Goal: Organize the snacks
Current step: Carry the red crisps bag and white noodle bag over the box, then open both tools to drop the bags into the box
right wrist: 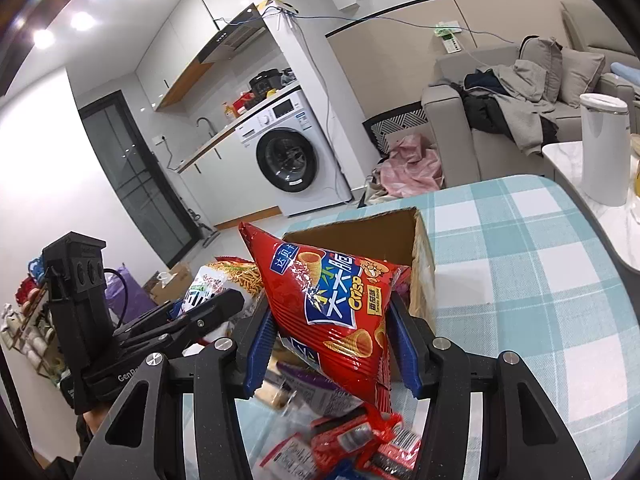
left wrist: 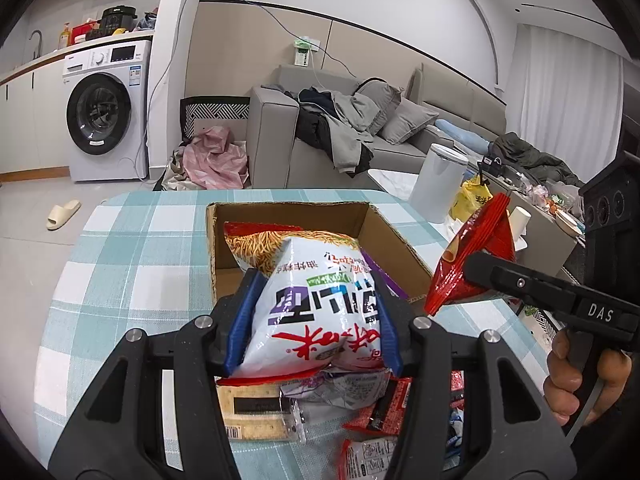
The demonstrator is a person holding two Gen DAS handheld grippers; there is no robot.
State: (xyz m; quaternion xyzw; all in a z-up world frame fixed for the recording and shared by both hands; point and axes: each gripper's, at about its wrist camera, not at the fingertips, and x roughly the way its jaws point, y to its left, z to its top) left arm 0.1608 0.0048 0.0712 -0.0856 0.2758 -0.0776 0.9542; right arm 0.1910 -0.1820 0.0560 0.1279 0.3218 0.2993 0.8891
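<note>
cardboard box [left wrist: 384, 236] on table [left wrist: 132, 248], loose snack packets [left wrist: 360, 404] before it.

Cardboard box [left wrist: 384, 236] floor hidden under white snack bag [left wrist: 316, 304]; small packets [right wrist: 360, 444] blurred, cut by bottom edge.

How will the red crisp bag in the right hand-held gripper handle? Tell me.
The red crisp bag is puffed with air, so probably light. Its glossy film may slip between the blue pads. Its contents likely crush if squeezed.

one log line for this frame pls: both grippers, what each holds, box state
left hand-held gripper: shut on white snack bag | right hand-held gripper: shut on red crisp bag | cardboard box: open, looks empty | loose snacks: on table
</note>
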